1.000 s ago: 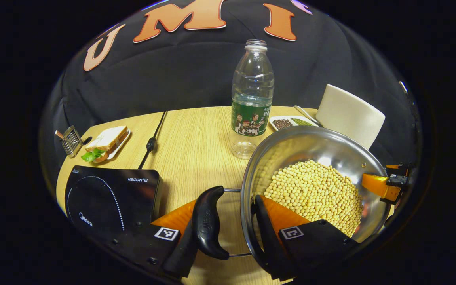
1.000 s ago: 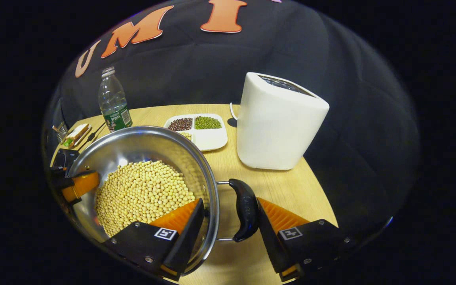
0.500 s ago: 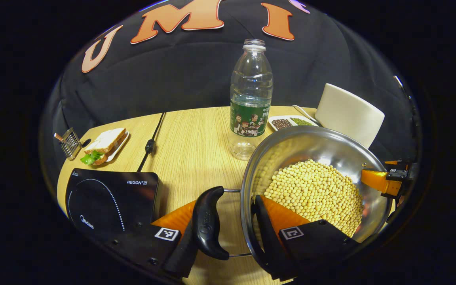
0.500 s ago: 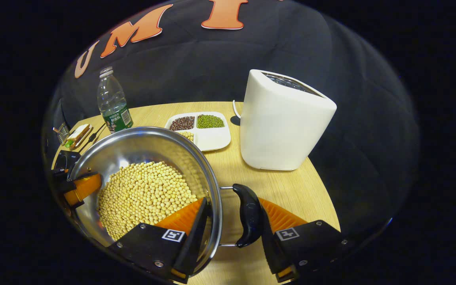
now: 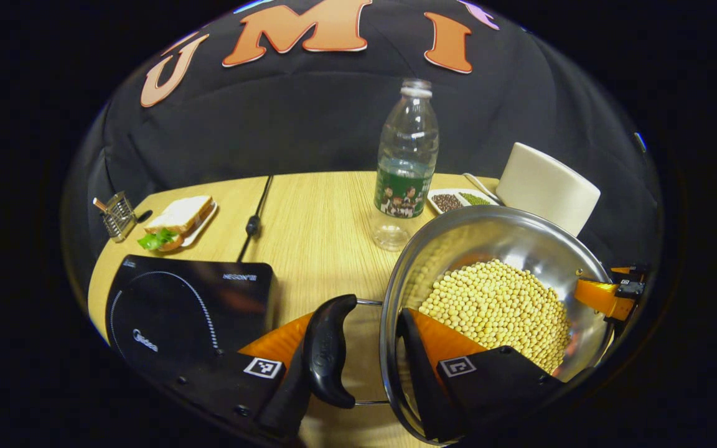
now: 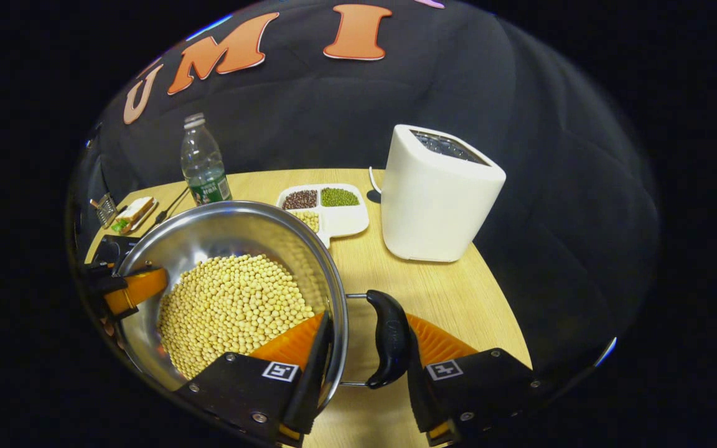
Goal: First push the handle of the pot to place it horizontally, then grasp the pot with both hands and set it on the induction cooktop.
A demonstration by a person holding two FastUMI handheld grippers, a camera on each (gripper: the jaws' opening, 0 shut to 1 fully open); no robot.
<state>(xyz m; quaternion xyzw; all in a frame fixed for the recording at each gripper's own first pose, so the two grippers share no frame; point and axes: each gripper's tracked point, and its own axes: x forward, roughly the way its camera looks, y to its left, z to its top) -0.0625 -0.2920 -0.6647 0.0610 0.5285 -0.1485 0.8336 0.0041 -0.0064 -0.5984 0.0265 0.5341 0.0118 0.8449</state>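
Shiny silver pot (image 5: 495, 233) heaped with pale yellow beans (image 5: 498, 311), black handles (image 5: 327, 351) at either side. Black cooktop (image 5: 187, 308) ringed with white dots on light wood-grain table (image 5: 315, 224). Clear bottle (image 5: 407, 162) banded green beside white appliance (image 6: 436, 193).

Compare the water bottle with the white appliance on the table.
The water bottle is clear, slim and round, with a green label; the white appliance is opaque, broad and boxy. The bottle narrows to a capless neck; the appliance has a wide dark top. The bottle stands left of the divided dish, the appliance right. Both stand upright on the table.
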